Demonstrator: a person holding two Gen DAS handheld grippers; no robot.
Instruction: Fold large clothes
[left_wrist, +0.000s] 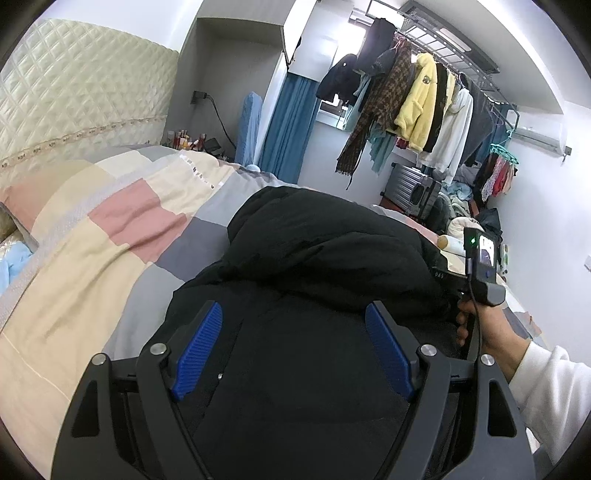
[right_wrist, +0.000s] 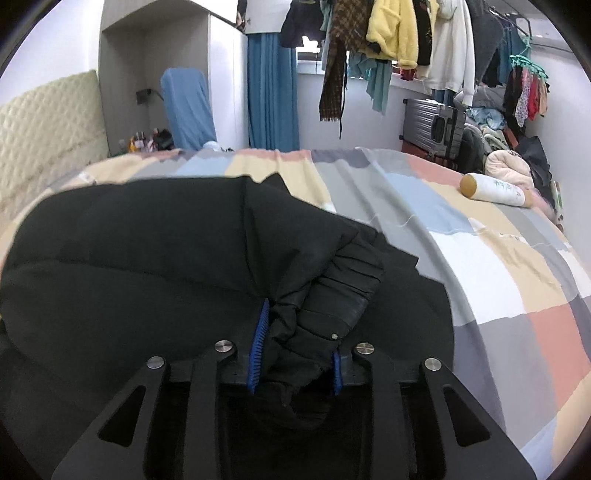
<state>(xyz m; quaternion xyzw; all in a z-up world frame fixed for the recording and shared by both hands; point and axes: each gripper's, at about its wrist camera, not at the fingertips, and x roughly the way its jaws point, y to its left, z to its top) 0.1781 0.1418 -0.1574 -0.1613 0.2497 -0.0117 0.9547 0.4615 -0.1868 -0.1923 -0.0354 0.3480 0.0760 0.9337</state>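
Patchwork bedding in grey, cream, pink and pale blue covers the bed (right_wrist: 491, 266), with a padded headboard (left_wrist: 85, 96) at its head and a rail of hanging clothes (left_wrist: 424, 99) beyond its far side. On the bed lies the black coat (right_wrist: 155, 258), a thick, matte, puffy garment already bunched into a rounded heap near the bed's front edge. One sleeve (right_wrist: 332, 295), with a gathered cuff and a small metal snap, lies across the coat's top.

The right hand-held gripper (right_wrist: 295, 354) is pinching this sleeve, the cuff fabric bunched between its blue pads. In the left wrist view a hand (left_wrist: 476, 325) in a white sleeve holds it at the coat's right side. The left hand-held gripper (left_wrist: 295, 350) hovers over the near part of the coat with its jaws spread wide and nothing between them.

To do this step well, the sleeve should probably be laid flat across the coat's body, inside its outline, before release. The free gripper could press the padding down, since so thick a coat is likely to spring back. A white bottle (right_wrist: 495, 190) lies on the bed, well apart from the coat.
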